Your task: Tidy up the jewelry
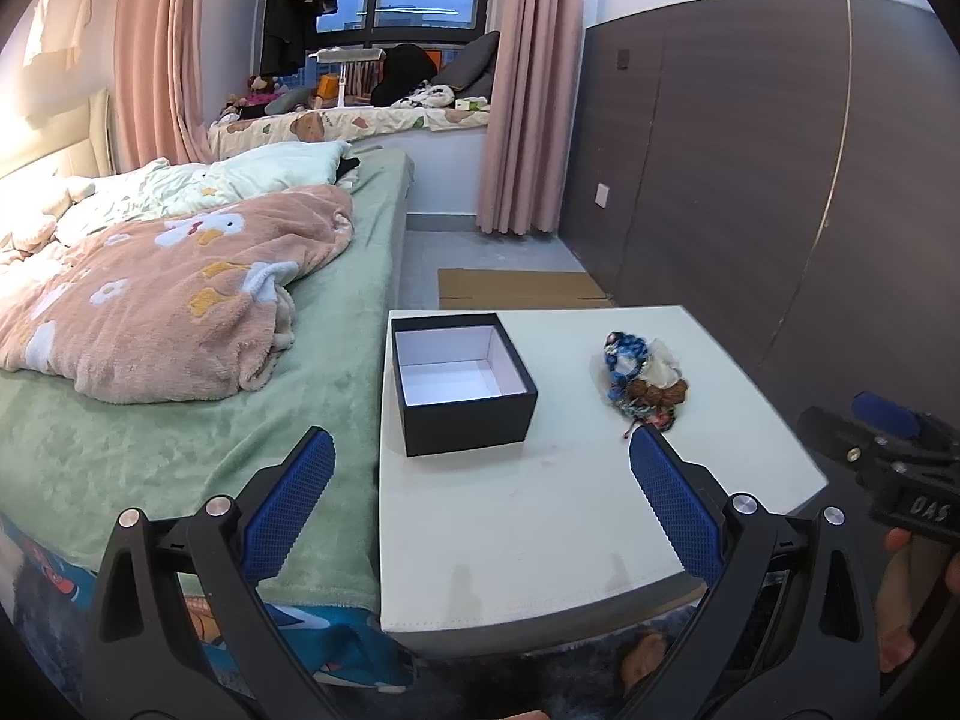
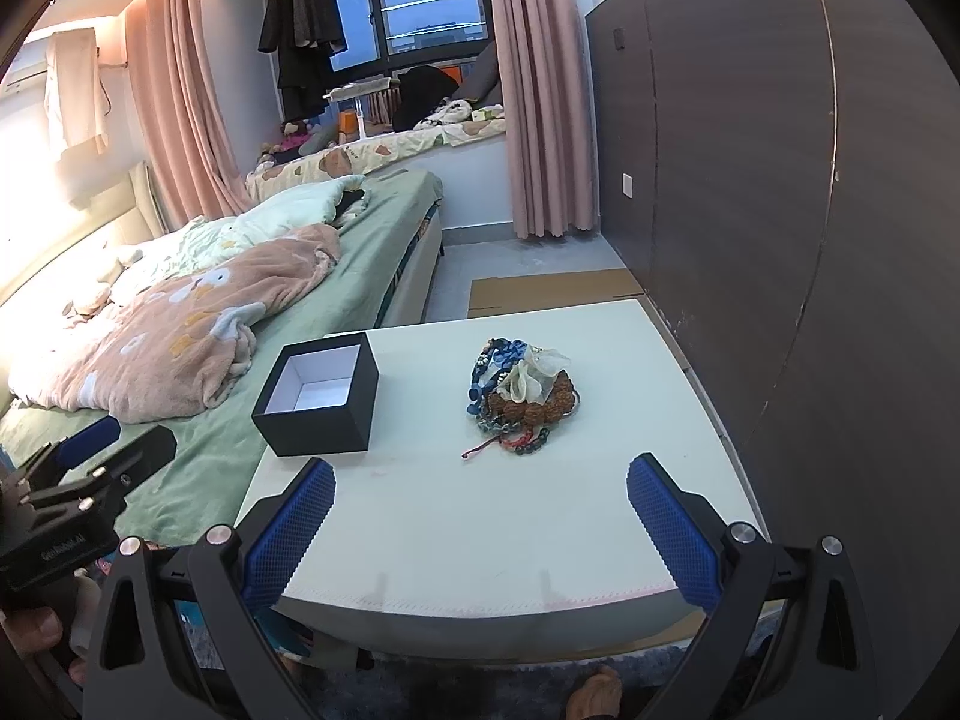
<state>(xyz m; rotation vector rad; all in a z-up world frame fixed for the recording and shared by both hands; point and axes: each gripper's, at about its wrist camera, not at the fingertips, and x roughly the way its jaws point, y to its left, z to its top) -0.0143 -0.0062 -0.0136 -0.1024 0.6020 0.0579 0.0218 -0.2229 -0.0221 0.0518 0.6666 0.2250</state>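
On table [image 2: 480, 540] | jewelry heap [image 2: 522, 399] tangled, pieces indistinct | box [image 2: 318, 414] open

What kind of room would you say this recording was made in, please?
Most likely a bedroom: an unmade bed with a pink floral blanket, pink curtains at a window, and a cushioned window seat piled with soft toys.
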